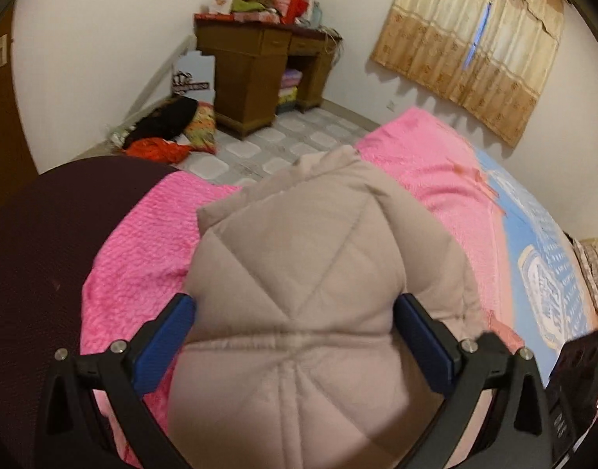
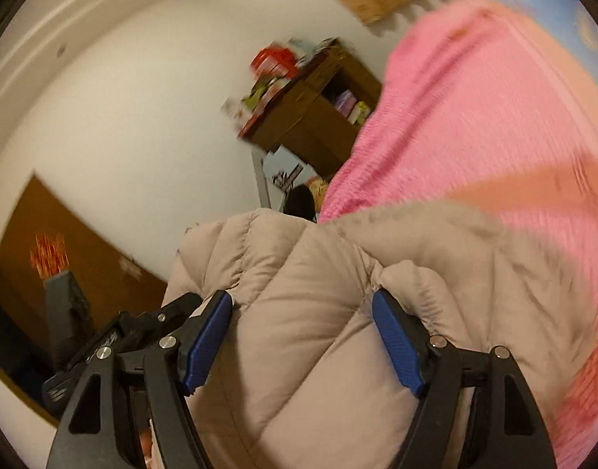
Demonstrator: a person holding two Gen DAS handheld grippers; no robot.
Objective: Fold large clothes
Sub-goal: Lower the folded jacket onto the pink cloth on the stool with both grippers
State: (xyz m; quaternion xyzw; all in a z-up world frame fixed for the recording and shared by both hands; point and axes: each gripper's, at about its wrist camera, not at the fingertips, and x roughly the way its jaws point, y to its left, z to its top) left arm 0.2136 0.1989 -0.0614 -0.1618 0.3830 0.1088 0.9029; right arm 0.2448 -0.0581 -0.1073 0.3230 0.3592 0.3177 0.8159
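Note:
A beige quilted puffer jacket [image 1: 306,273] lies bunched on the pink blanket [image 1: 142,250] of a bed. My left gripper [image 1: 295,305] is shut on a thick puffed fold of the jacket, with its blue pads [image 1: 169,336] pressed on both sides. In the right wrist view the same jacket [image 2: 306,332] fills the space between the blue pads [image 2: 209,336]. My right gripper [image 2: 302,305] is shut on a padded section of it and is tilted, with the pink blanket [image 2: 474,117] to the right. That view is blurred by motion.
A brown wooden desk [image 1: 255,66] piled with clutter stands by the far wall. Clothes and a pillow [image 1: 169,129] lie on the tiled floor. A curtain [image 1: 474,39] hangs at the back right. A blue patterned sheet [image 1: 541,258] covers the bed's right side. A dark cloth [image 1: 44,254] is at the left.

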